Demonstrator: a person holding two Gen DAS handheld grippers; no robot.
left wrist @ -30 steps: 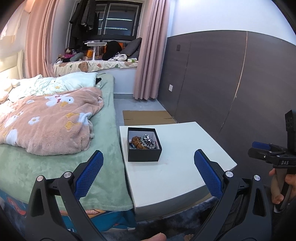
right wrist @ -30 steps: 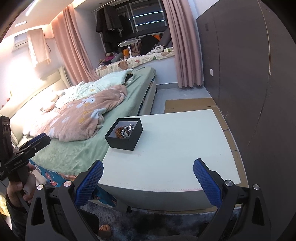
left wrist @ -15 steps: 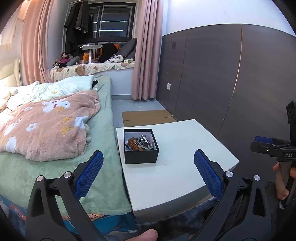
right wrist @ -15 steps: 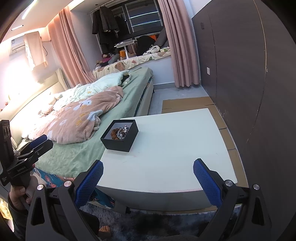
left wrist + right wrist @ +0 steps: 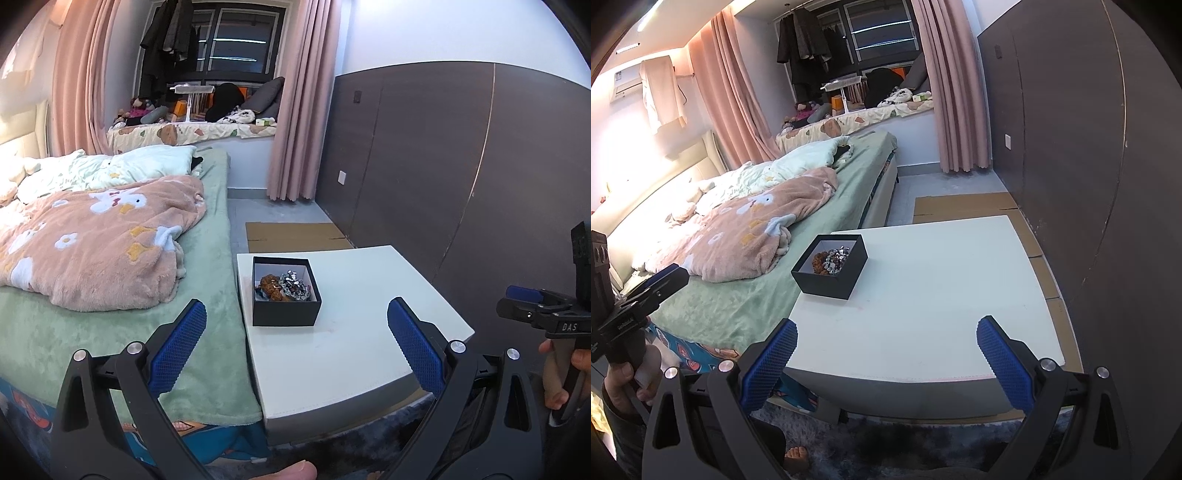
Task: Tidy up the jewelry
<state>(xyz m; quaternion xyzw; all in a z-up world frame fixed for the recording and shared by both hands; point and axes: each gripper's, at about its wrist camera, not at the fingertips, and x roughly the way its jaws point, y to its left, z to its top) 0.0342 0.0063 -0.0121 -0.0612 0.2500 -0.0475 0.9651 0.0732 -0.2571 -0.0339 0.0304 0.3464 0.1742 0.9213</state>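
An open black box (image 5: 286,293) of tangled jewelry (image 5: 284,287) sits at the table's (image 5: 354,354) bed-side edge, ahead of the wide-spread, empty left gripper (image 5: 297,347), nearer it than the equally released right gripper (image 5: 886,354).

White table (image 5: 354,354) beside bed (image 5: 207,258); black box (image 5: 284,295) sits toward table's 10 o'clock corner. Pink blanket (image 5: 96,243) lies on bed.

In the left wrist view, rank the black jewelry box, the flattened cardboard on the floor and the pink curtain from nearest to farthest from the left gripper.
From the left gripper:
1. Black jewelry box, on the white table, just ahead.
2. Flattened cardboard, on the floor beyond the table.
3. Pink curtain, at the window, far back.
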